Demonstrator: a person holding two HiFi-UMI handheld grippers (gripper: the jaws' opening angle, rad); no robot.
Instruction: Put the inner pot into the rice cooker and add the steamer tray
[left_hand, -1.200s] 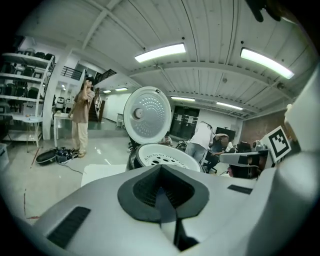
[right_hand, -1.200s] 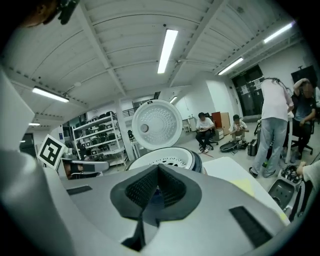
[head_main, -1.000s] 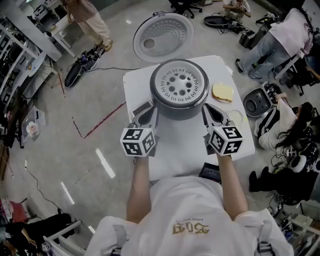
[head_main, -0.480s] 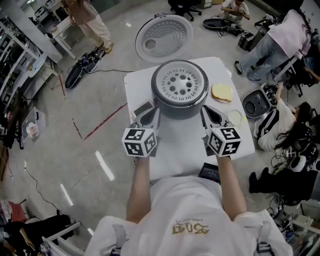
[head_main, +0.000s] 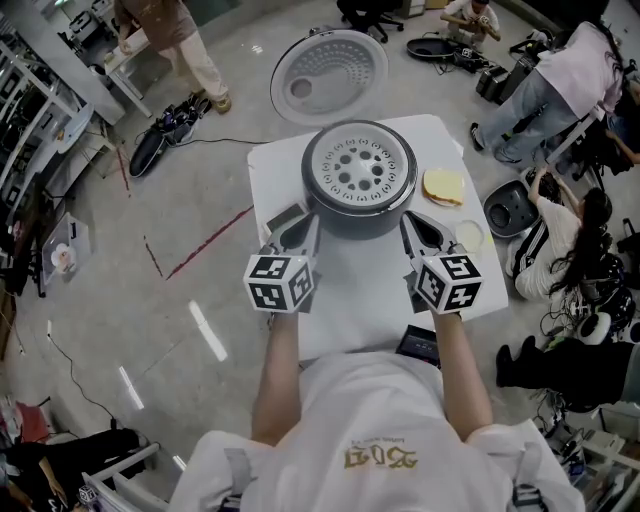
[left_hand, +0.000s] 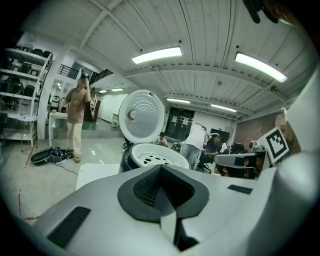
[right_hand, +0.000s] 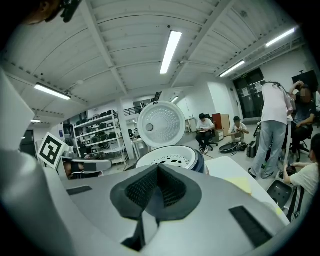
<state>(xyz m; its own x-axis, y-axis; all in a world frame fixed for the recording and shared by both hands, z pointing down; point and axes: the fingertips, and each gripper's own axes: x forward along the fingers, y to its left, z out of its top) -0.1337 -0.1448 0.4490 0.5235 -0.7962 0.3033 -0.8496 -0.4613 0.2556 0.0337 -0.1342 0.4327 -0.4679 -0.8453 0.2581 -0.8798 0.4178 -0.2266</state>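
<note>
One rice cooker (head_main: 358, 224), one steamer tray (head_main: 385, 150), two tongs: left tongs (head_main: 307, 220), right tongs (head_main: 409, 220).

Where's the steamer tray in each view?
Head view: steamer tray, upper centre, in the rice cooker.
Left gripper view: steamer tray at centre, below the lid.
Right gripper view: steamer tray at centre, below the lid.
Shared landmark: the raised round lid behind it.

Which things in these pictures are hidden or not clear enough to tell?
- Inner pot: in every view the steamer tray covers the opening of the rice cooker, so nothing below it shows.
- Dark flat thing at the near edge of the table: head view, half hidden by the right forearm, too small to name.
</note>
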